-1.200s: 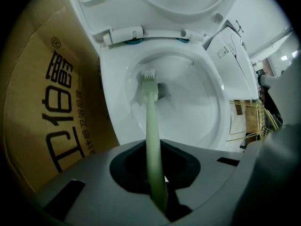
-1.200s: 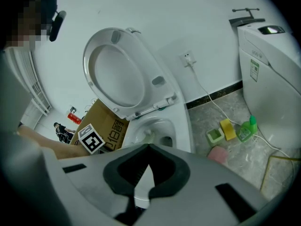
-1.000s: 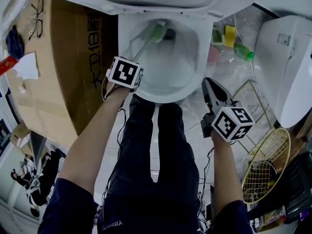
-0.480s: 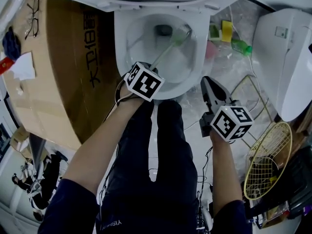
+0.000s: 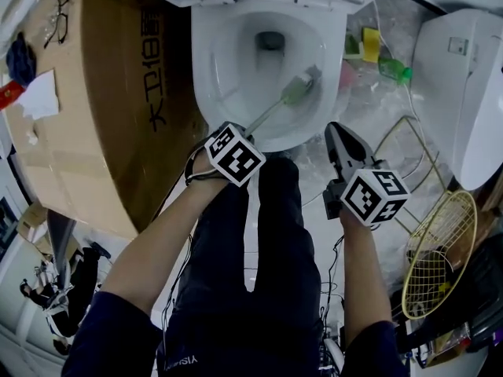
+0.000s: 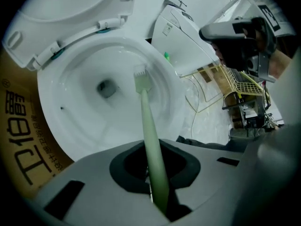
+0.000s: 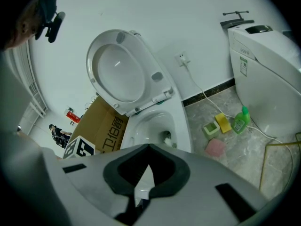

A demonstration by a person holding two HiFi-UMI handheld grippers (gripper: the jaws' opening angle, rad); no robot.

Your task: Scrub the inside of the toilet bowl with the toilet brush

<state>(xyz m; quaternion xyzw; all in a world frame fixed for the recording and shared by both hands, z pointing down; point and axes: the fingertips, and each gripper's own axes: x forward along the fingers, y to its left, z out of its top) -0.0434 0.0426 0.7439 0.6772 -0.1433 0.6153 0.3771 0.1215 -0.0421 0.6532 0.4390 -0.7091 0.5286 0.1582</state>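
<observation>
Toilet brush (image 5: 292, 93) head now nearer toilet bowl's (image 5: 216, 69) front right wall.

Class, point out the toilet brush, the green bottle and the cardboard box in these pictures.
toilet brush (image 5: 299, 89), head view, on its bristle head.
green bottle (image 7: 241, 120), right gripper view, on its body.
cardboard box (image 5: 94, 132), head view, on its broad brown face.

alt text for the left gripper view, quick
The left gripper holds a pale green toilet brush, its head down inside the white toilet bowl. The lid is raised; a cardboard box stands at left.
</observation>
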